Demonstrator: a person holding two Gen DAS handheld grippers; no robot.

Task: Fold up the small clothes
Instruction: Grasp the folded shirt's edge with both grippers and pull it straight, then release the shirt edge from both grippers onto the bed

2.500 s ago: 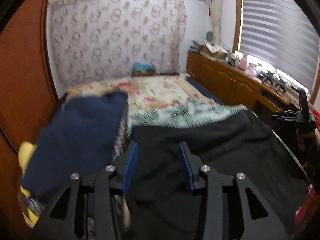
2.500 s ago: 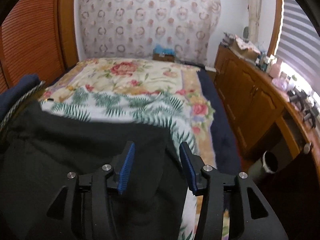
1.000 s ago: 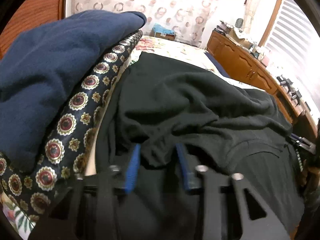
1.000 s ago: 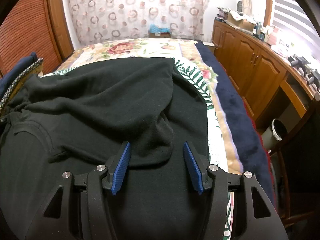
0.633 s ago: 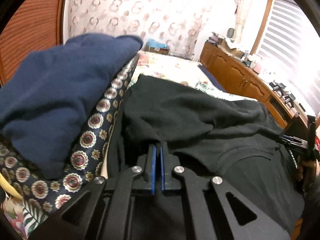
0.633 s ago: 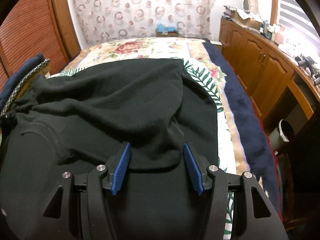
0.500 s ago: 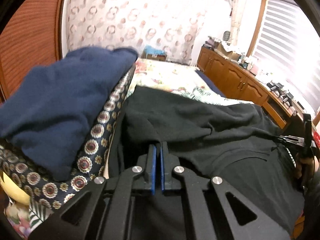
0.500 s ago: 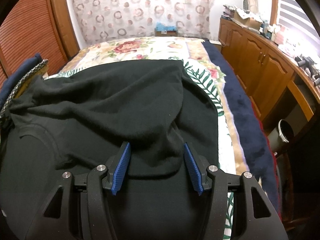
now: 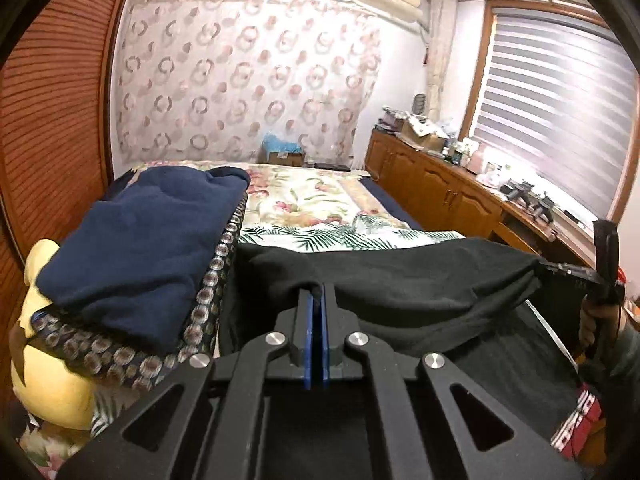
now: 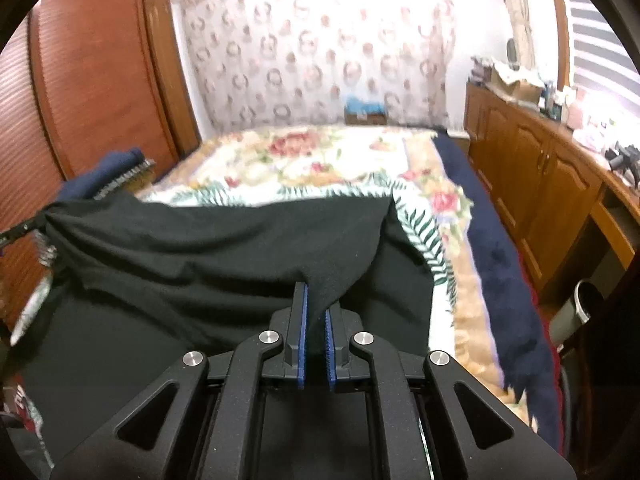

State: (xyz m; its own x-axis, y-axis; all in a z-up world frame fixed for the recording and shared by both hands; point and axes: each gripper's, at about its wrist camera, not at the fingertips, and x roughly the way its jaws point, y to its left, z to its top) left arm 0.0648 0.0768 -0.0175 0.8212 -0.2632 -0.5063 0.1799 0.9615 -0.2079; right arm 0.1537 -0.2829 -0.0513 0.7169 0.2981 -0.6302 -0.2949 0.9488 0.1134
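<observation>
Bedroom walls hung with a circle-printed curtain (image 9: 248, 92) back a bed (image 9: 316, 196) spread with a floral and fern-leaf quilt. On the near end of that bed lies the black garment (image 9: 420, 284), a soft, matte, fleece-like cloth.

At the left gripper (image 9: 315, 300) the two blue ribbed pads (image 9: 308, 332) are pressed nearly together, clamping a small bunched fold of the black garment's upper edge. From that pinch the cloth runs as a taut raised ridge to the right, where the other gripper's dark tool shows at the frame edge.

At the right gripper (image 10: 315, 300) the blue pads (image 10: 303, 344) sit close but with a narrow gap, and a pointed corner of the same black cloth (image 10: 224, 248) is wedged between them. The lifted layer hangs in a loose drape over a flat lower layer of the garment.

Just left of the garment, two folded pieces are stacked: one thick navy fleece (image 9: 148, 240) on top of one dark cloth printed with round medallions (image 9: 208, 292). One yellow plush toy (image 9: 48, 380) sits under that stack's near corner.

Along the right side runs a wooden cabinet (image 9: 444, 192) with a cluttered top, below one window with striped blinds (image 9: 556, 120). One small grey bin (image 10: 576, 312) stands on the floor beside the bed; its contents cannot be seen.
</observation>
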